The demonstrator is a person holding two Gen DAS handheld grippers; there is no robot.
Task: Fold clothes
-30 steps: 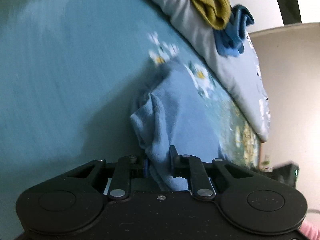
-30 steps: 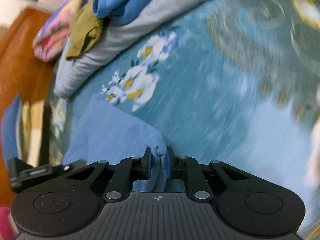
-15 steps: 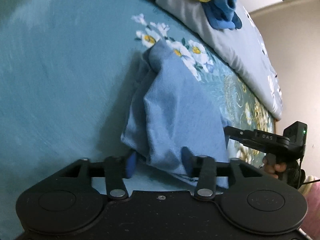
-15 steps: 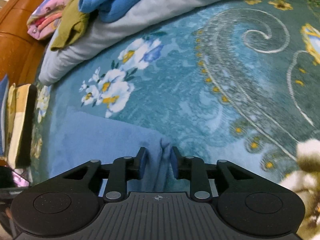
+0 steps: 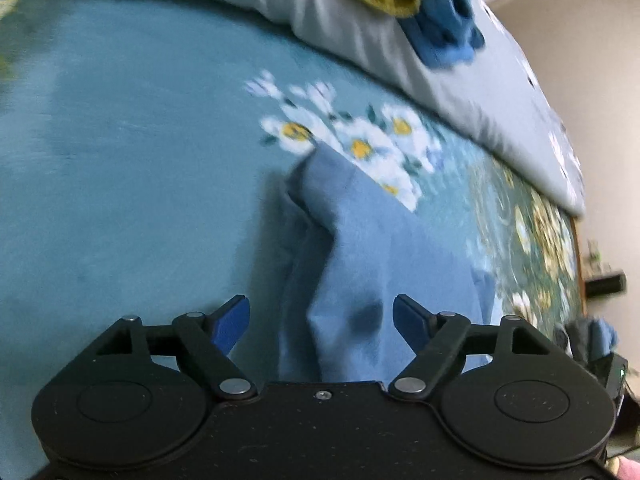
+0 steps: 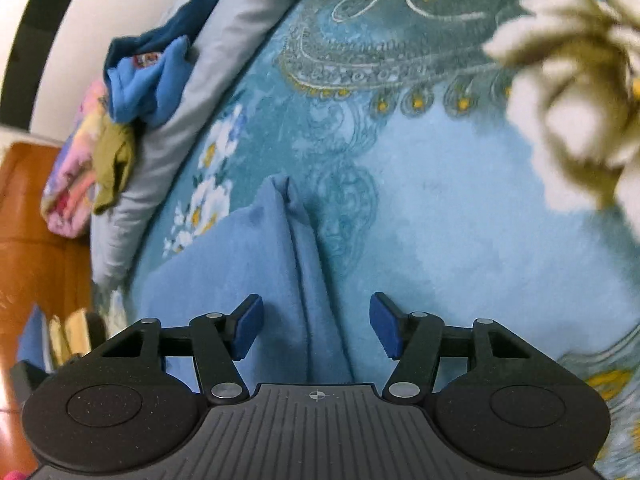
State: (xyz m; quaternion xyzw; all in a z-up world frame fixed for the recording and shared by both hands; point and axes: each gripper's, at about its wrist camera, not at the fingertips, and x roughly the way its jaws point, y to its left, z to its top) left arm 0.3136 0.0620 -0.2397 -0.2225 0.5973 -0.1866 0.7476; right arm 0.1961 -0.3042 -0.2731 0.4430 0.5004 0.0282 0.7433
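Teal bedspread with white daisies covers the bed in the left wrist view, much of it smeared by motion blur. On it lies the light blue garment, its near end hidden behind the black body of the left gripper and its right edge blurred. It runs lengthwise away from the camera, narrowing to a corner just beside the daisies, with a raised ridge along its left side. The blue-padded fingers are spreading apart, cloth lying between them but touched by neither. A grey quilt carries an olive cloth and a darker blue one, both cut off at the top.

From the right wrist, the garment again stretches away, soft and matte, a long crease down its middle. The right gripper is likewise opening, its fingers clear of the fabric between them.
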